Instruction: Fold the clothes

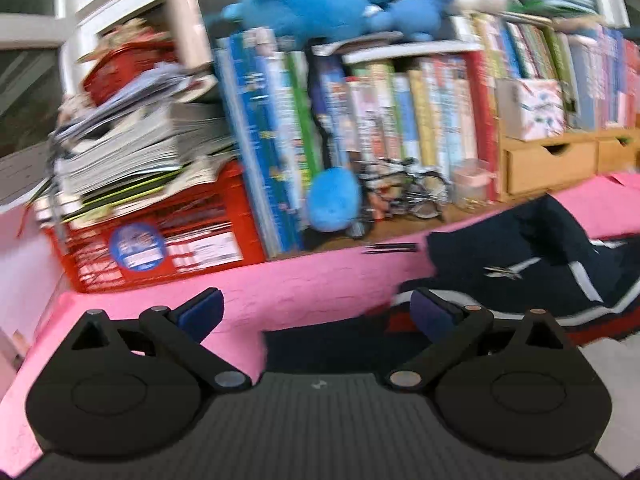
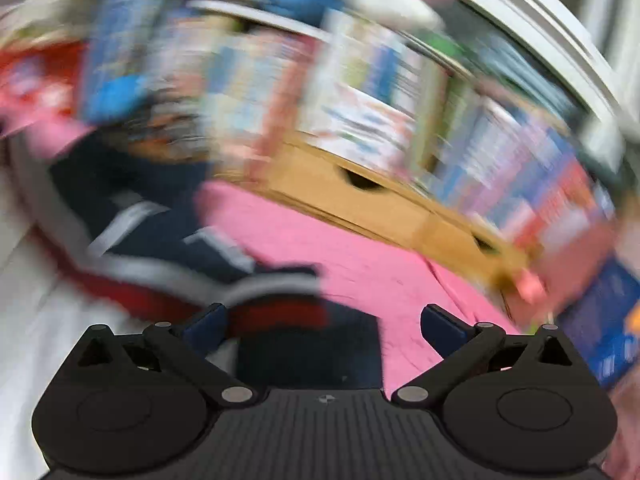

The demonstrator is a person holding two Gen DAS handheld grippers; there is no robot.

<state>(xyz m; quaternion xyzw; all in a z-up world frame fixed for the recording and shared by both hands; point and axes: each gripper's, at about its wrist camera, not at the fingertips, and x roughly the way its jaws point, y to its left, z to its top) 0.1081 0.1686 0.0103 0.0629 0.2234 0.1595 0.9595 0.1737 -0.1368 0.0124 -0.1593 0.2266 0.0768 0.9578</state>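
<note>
A navy garment with white and red stripes (image 1: 532, 272) lies crumpled on the pink cloth-covered table (image 1: 304, 284), at the right of the left wrist view. My left gripper (image 1: 316, 308) is open and empty, low over the garment's near left edge. In the blurred right wrist view the same garment (image 2: 160, 240) lies at the left and under the fingers. My right gripper (image 2: 324, 324) is open and empty above the garment's near right edge.
Behind the table stand rows of books (image 1: 400, 120), a red crate (image 1: 160, 240) under stacked papers, blue plush toys (image 1: 332, 0), a small model bicycle (image 1: 404, 188) and wooden drawers (image 1: 552, 164). White fabric (image 2: 32, 300) lies at the near left.
</note>
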